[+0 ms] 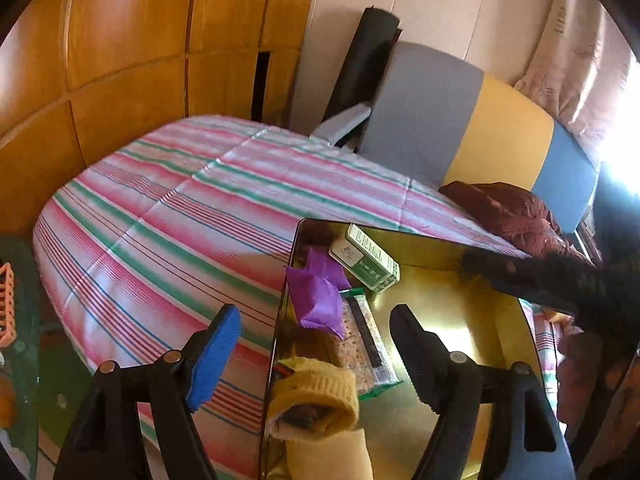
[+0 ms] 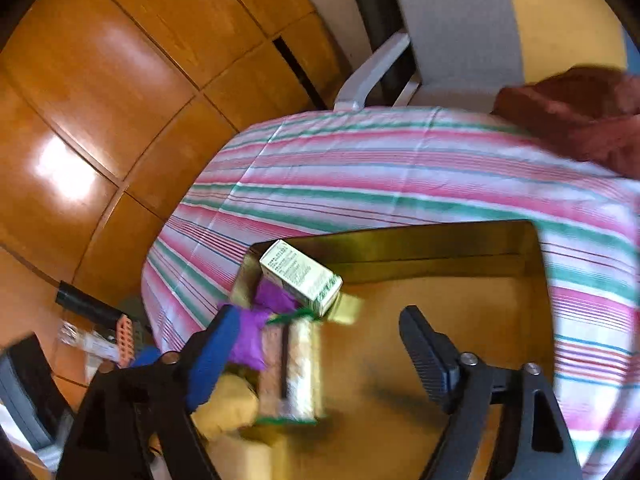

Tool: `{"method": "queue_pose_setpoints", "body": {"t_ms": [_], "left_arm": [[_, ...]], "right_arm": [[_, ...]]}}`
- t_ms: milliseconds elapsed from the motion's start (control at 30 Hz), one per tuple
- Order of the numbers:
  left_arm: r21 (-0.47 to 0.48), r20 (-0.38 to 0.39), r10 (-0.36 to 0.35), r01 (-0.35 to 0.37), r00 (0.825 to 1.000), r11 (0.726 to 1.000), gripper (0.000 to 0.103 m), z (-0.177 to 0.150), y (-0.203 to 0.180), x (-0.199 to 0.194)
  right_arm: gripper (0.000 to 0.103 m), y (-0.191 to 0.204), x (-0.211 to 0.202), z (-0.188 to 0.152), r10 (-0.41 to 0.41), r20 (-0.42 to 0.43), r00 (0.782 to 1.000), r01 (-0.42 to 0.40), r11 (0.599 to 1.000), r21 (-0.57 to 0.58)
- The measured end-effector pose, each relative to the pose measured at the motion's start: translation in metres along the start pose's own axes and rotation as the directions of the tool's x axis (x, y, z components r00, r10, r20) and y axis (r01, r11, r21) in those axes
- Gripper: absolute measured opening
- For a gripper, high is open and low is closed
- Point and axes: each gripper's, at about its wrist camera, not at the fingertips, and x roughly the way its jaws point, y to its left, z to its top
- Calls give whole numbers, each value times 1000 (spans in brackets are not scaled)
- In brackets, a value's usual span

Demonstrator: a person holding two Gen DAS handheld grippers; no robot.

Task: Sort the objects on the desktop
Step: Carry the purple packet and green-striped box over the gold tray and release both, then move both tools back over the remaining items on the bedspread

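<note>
A shiny gold tray (image 1: 460, 320) lies on the striped tablecloth. In it are a green-and-white box (image 1: 364, 260), a crumpled purple paper (image 1: 320, 300), a clear snack packet (image 1: 366, 344) and a yellow knitted sock (image 1: 316, 396). My left gripper (image 1: 316, 344) is open and empty, hovering over the tray's left edge above the packet. In the right wrist view the same tray (image 2: 460, 272) holds the box (image 2: 302, 276), purple paper (image 2: 256, 332), packet (image 2: 292, 372) and sock (image 2: 228, 408). My right gripper (image 2: 316, 352) is open and empty above the packet.
The striped tablecloth (image 1: 168, 208) covers a round table. A grey, yellow and blue chair (image 1: 460, 120) stands behind it with a dark red garment (image 1: 508, 212) on it. Wooden cabinets (image 1: 120, 60) line the left. A dark furry sleeve (image 1: 560, 280) reaches over the tray.
</note>
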Motion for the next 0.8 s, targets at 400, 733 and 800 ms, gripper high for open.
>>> {"method": "queue_pose_setpoints", "body": {"t_ms": [400,733,800], "left_arm": [[93,65,-85,79,994,993,76,-32,-45,-46],[214,-108,-254,272,961,938,76,-67,-113,-34],[255,-126,-279,303,952,918,76,-73,-128,-36]], "right_arm": [[103,-2,-109,-85,-245,310,919,306,937,-167],[102,-83,-170,-133,-267,296,917,233,962,143],[102,-95,-180,-142,-287,292,913,242,954,179]]}}
